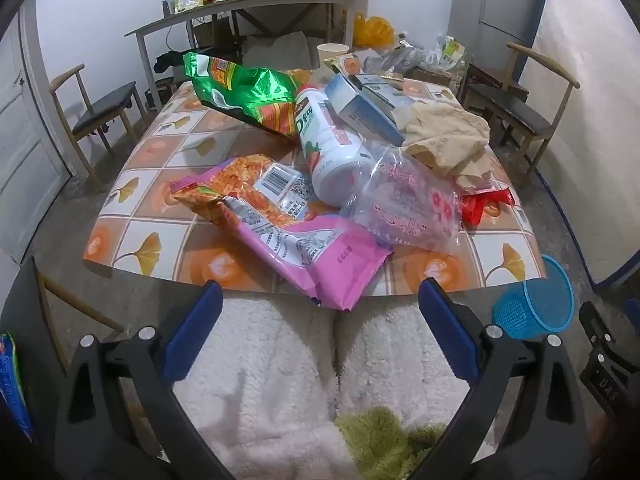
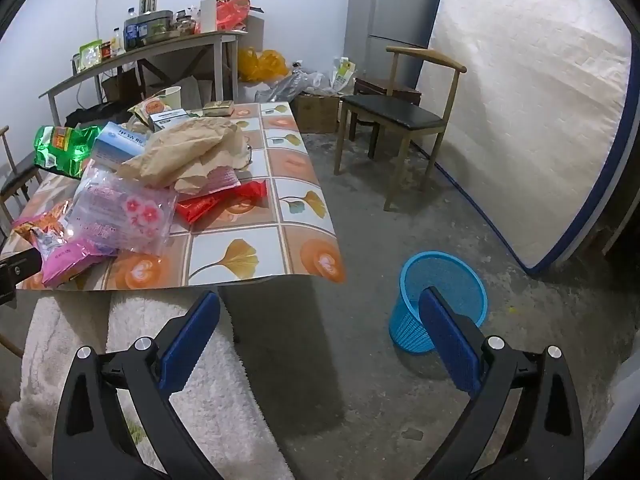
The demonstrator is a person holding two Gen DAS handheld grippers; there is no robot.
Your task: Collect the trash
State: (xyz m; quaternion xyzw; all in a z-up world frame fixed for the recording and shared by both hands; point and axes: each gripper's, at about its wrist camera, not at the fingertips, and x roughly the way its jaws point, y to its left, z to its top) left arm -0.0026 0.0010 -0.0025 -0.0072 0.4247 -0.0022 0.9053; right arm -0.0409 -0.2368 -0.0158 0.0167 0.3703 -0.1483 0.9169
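Note:
Trash lies piled on the tiled table [image 1: 168,184]: a pink snack bag [image 1: 304,248] at the near edge, a clear flowered bag [image 1: 404,204], a white bottle [image 1: 328,148], a green foil bag [image 1: 244,92], a blue box [image 1: 360,108], crumpled brown paper [image 1: 444,136] and a red wrapper [image 1: 484,204]. A blue mesh bin [image 2: 440,300] stands on the floor right of the table; it also shows in the left wrist view [image 1: 536,304]. My left gripper [image 1: 320,300] is open and empty, just short of the pink bag. My right gripper [image 2: 320,312] is open and empty above the floor, left of the bin.
White fleece-covered legs [image 1: 304,372] lie below the table edge. Wooden chairs [image 2: 396,116] [image 1: 96,116] stand at both sides. A cluttered side table [image 1: 248,4], a fridge [image 2: 392,12] and a leaning mattress [image 2: 532,120] line the walls. A paper cup [image 1: 332,54] stands at the table's far end.

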